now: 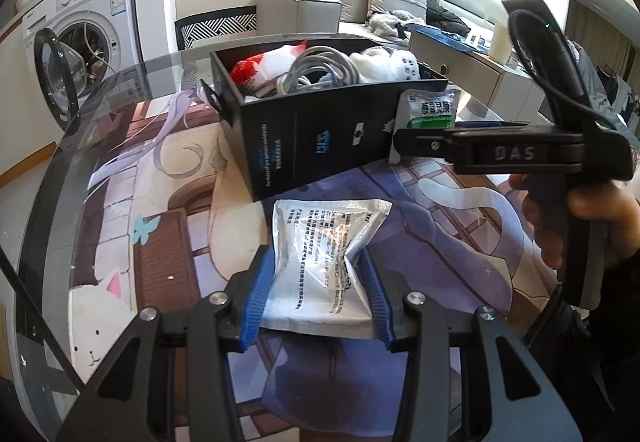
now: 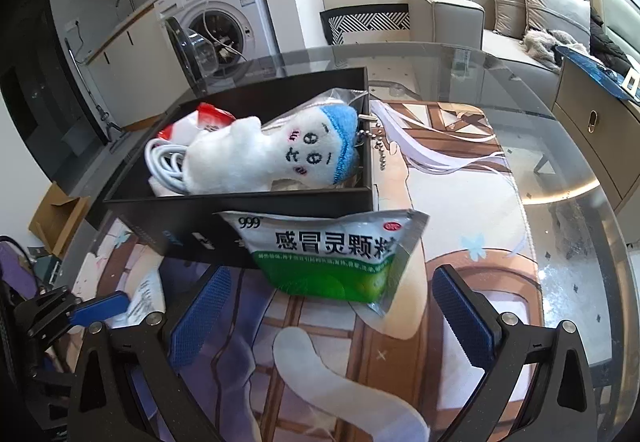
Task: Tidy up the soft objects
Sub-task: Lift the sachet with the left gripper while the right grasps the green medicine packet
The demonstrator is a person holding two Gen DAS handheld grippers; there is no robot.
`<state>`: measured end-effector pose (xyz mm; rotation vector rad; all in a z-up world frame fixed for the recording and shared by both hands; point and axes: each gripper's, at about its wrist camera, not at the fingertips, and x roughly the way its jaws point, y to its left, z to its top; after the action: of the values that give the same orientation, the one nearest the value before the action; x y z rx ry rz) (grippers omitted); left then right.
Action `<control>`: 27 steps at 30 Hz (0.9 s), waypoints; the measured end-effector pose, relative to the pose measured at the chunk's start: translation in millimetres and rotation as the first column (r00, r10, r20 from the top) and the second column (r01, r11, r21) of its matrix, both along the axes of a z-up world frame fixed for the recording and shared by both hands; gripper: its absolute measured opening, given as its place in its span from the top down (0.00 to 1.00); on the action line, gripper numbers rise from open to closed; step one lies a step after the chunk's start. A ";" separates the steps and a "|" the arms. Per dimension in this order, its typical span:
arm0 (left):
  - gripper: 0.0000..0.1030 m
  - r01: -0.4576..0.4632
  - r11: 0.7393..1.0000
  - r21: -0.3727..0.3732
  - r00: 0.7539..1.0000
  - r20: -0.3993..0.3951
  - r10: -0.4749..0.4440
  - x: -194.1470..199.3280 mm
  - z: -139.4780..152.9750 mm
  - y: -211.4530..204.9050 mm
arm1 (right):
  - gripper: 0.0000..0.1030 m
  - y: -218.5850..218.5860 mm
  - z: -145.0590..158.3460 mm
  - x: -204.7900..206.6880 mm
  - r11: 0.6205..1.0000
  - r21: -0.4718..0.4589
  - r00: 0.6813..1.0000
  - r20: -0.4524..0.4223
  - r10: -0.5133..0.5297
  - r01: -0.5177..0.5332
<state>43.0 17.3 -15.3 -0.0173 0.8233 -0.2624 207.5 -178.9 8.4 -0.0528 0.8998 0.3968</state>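
Observation:
A black box (image 1: 320,145) stands on the printed mat and holds a white plush toy (image 2: 276,153), a coiled white cable (image 1: 320,69) and a red-and-white packet (image 1: 260,69). My left gripper (image 1: 316,274) is shut on a silver sachet (image 1: 324,254) with black print, its blue pads pressing both sides. A green-and-white sachet (image 2: 340,258) leans against the box's near wall; it also shows in the left wrist view (image 1: 430,109). My right gripper (image 2: 324,306) is open and empty just in front of that sachet.
The printed mat (image 2: 460,201) covers a round glass table (image 2: 580,181). A washing machine (image 2: 224,17) with its door open stands behind, a patterned chair back (image 2: 368,21) at the far edge, a sofa (image 2: 520,1) to the right.

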 end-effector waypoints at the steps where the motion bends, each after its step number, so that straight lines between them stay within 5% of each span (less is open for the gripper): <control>1: 0.58 -0.004 1.000 -0.003 1.000 0.002 0.004 0.0 0.6 1.1 | 0.01 1.5 -1.8 2.0 1.000 -0.006 1.000 -0.003 -0.007 0.007; 5: 0.60 -0.010 1.000 -0.010 1.000 0.004 0.010 0.6 1.6 3.9 | 0.04 -1.2 -3.5 6.5 1.000 0.006 1.000 -0.002 -0.027 0.027; 11: 0.60 -0.015 1.000 0.002 1.000 -0.006 0.015 1.8 -1.0 4.6 | 0.35 -3.0 -7.2 6.9 1.000 0.008 1.000 -0.016 0.002 -0.001; 14: 0.55 -0.020 1.000 0.003 1.000 -0.018 0.020 3.3 -1.5 5.9 | 0.37 -4.1 -6.4 2.9 1.000 0.008 1.000 -0.005 0.014 -0.014; 17: 0.36 -0.031 1.000 0.003 0.999 -0.022 0.031 3.3 -1.6 7.1 | 0.37 -7.4 -3.7 -2.3 1.000 0.015 1.000 0.004 0.025 -0.025; 27: 0.33 -0.064 0.998 0.001 0.998 -0.021 0.064 4.6 1.1 16.4 | 0.37 -17.5 7.1 -17.5 0.998 0.040 0.998 0.034 0.043 -0.045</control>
<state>47.6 33.7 -14.2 -0.0461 0.8426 -0.2024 190.0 -196.4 15.4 -0.0416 0.8585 0.4541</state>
